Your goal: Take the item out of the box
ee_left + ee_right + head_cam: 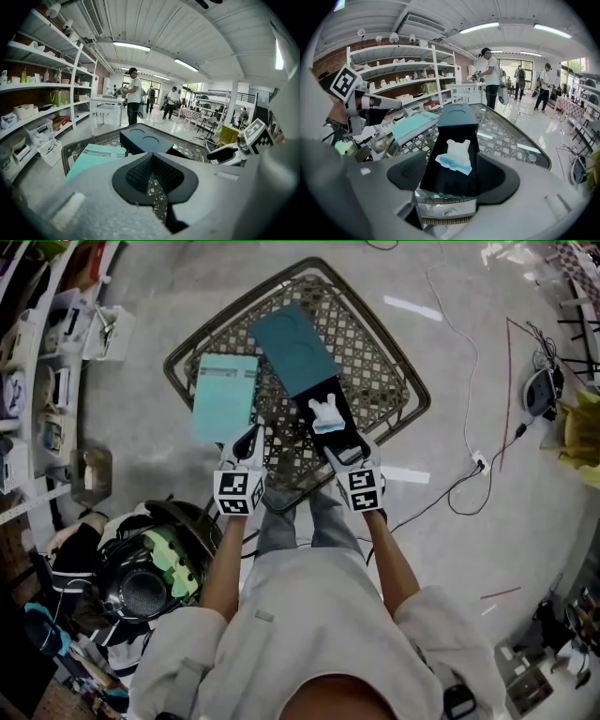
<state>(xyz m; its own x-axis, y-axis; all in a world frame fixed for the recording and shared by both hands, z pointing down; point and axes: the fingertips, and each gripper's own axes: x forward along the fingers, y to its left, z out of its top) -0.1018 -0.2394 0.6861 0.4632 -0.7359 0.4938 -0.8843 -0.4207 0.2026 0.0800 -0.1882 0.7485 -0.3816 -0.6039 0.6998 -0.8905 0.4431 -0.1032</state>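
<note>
At the left of the head view a pale teal flat box [225,395] lies on the lattice table [375,343]. Just below it in the frame is my left gripper [246,442]. In the left gripper view its dark pads [133,176] sit nearly together, with only a thin slit showing the lattice, and they hold nothing.

Toward the centre, the dark teal box [292,348] lies slantwise. Its black tray [336,395] is slid out toward the lower right. The item [326,415] rests on that tray. It is a small white piece with a pale blue lower edge and two little lobes at its top, and it lies flat and uncovered.

To the right, my right gripper [352,448] has its jaws spread wide. In the right gripper view the near end of the tray lies between the two pads [405,173]. I see no pinch on the tray. The item sits in the middle of that frame, just beyond the fingertips, and touches neither pad.
</note>
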